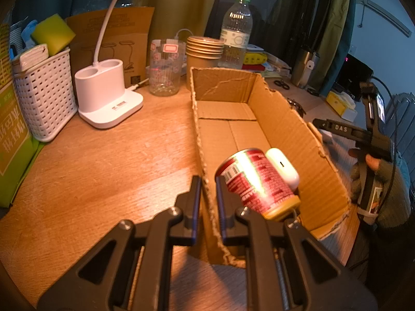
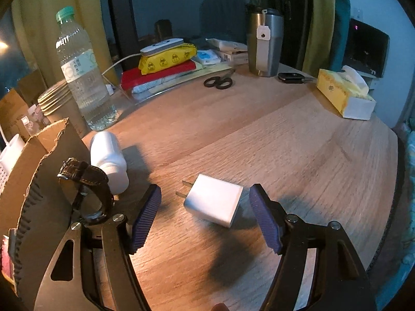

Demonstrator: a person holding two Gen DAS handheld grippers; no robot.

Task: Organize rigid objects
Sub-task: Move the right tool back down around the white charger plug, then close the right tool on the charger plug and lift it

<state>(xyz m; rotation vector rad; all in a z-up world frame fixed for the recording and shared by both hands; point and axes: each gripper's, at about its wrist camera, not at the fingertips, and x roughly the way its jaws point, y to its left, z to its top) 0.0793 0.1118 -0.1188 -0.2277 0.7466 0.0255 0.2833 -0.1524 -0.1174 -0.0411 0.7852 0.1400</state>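
Note:
An open cardboard box [image 1: 285,119] stands on the wooden table. Inside it lie a red can [image 1: 254,181] and a white earbud case [image 1: 282,165]. My left gripper [image 1: 207,202] is shut on the box's left wall, one pad on each side of the cardboard. In the right wrist view a white charger plug [image 2: 215,202] lies flat on the table, prongs to the left. My right gripper [image 2: 205,191] is open around it, both pads clear of its sides. A white bottle [image 2: 109,160] lies on its side and a dark-strapped watch [image 2: 88,181] rests against the box wall [image 2: 39,181].
Behind the box are a water bottle [image 1: 236,31], stacked paper cups [image 1: 205,51], a clear cup [image 1: 166,67], a white lamp base [image 1: 109,98] and a white basket [image 1: 44,93]. Scissors [image 2: 218,81], a steel tumbler [image 2: 264,44], a key [image 2: 290,77] and a tissue box [image 2: 345,96] sit farther back.

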